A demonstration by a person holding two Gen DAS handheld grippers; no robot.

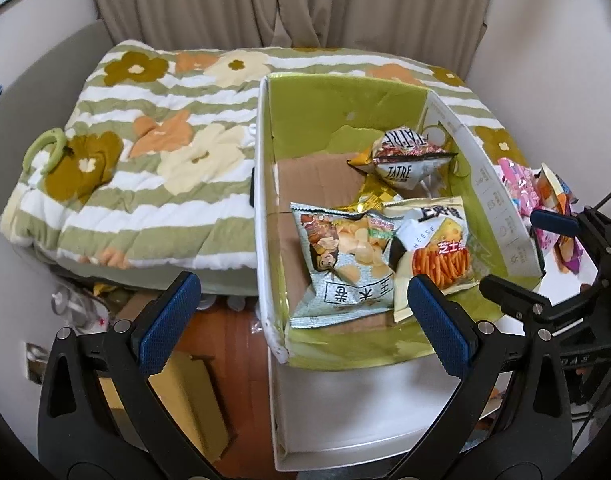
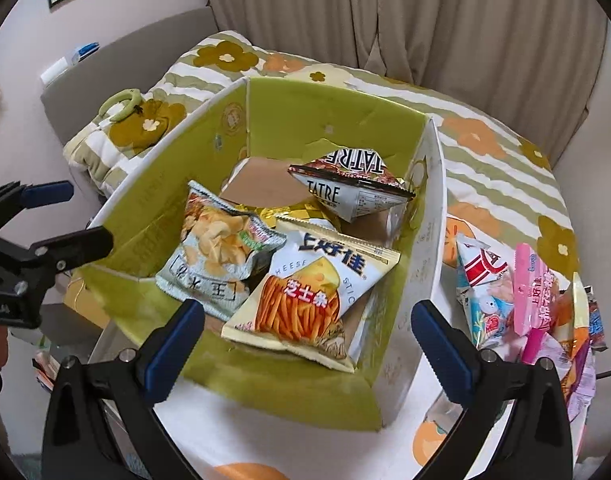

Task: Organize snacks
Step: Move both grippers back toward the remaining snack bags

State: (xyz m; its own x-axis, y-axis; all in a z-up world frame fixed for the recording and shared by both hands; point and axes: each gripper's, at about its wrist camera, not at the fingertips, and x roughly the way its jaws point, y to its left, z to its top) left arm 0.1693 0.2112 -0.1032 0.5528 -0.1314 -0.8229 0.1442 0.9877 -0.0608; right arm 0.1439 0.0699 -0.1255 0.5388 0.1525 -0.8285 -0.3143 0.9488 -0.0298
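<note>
An open cardboard box (image 1: 261,200) (image 2: 433,200) with a green lining holds a grey-green potato chip bag (image 1: 345,264) (image 2: 217,248), a cheese sticks bag (image 1: 437,248) (image 2: 305,296), a white TATRE bag (image 1: 405,156) (image 2: 345,188) and a gold packet under them. My left gripper (image 1: 305,320) hovers open over the box's near left corner, holding nothing. My right gripper (image 2: 309,340) stands open above the cheese sticks bag, its pads clear of it. Loose pink, blue and orange snack packets (image 1: 521,188) (image 2: 537,292) lie outside the box on the right.
The box sits against a bed with a green-striped floral quilt (image 1: 145,160) (image 2: 505,168); a green ring (image 1: 45,148) lies on it. Beige curtains hang behind. Wooden floor and flat cardboard pieces (image 1: 193,400) show at the lower left, below the box's edge.
</note>
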